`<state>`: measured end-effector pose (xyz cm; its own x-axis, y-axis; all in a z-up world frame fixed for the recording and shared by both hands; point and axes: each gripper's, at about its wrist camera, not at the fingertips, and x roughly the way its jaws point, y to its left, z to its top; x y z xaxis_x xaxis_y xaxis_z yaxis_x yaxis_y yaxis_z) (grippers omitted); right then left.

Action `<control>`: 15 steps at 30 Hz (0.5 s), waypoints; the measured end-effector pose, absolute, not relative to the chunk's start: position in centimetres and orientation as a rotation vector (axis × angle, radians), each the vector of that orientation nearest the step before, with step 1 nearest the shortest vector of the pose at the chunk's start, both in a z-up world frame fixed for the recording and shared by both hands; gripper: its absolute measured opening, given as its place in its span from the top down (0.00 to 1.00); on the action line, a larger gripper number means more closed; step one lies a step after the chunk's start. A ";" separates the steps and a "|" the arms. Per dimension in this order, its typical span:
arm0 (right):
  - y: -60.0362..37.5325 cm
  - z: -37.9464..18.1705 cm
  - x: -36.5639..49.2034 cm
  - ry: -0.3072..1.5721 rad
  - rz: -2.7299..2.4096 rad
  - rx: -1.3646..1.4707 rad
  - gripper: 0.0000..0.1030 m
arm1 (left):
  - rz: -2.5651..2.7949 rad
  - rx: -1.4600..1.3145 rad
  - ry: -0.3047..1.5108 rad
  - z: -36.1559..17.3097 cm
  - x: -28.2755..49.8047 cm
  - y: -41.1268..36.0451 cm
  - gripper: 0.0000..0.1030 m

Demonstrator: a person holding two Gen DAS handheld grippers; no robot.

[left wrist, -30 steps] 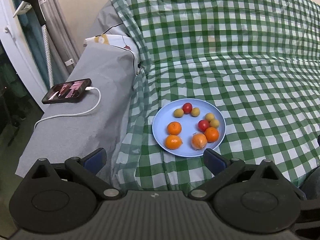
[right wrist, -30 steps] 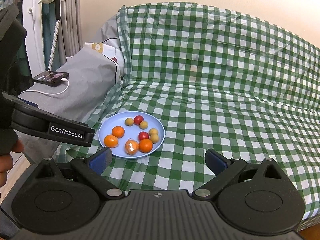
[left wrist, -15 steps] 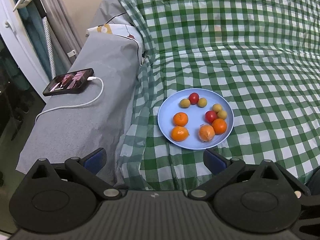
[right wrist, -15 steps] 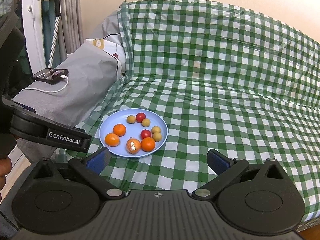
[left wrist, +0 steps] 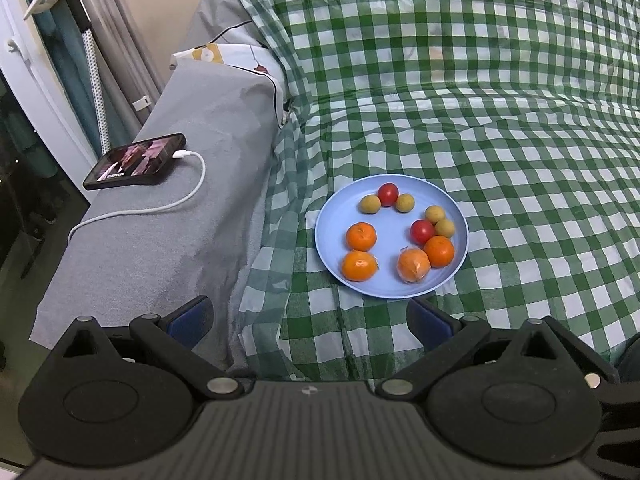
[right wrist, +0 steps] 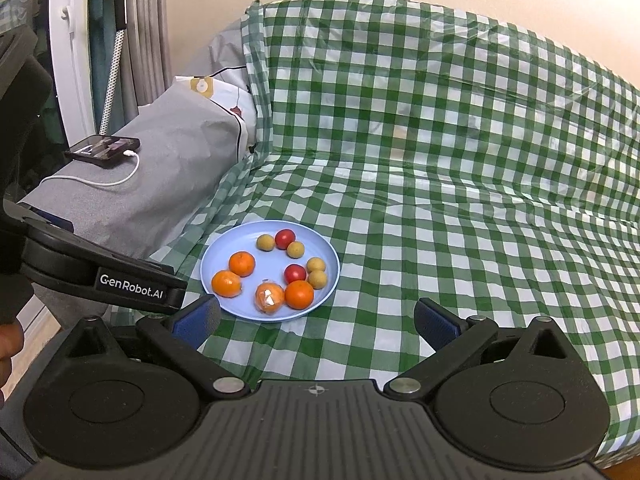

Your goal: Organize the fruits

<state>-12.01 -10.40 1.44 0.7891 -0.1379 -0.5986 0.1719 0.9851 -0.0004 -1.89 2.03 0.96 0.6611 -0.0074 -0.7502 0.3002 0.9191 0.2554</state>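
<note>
plate [left wrist: 328, 240]: 4 oranges [left wrist: 361, 236], 2 tomatoes [left wrist: 388, 194], 4 longans [left wrist: 369, 204].

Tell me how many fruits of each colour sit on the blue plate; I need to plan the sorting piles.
Orange fruits: 4, one of them in a clear wrapper
Red fruits: 2
Yellow-brown fruits: 4
Total: 10, all on the blue plate
</note>
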 end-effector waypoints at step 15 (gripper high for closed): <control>-10.6 1.1 -11.9 0.637 -0.167 0.055 0.01 | -0.170 0.376 0.840 0.9 -1.7 2.0 0.00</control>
<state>-11.88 -10.64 1.10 0.7908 -0.1379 -0.5964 0.1718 0.9851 -0.0001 -1.68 2.02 0.89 0.6588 0.0006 -0.7523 0.2928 0.9209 0.2571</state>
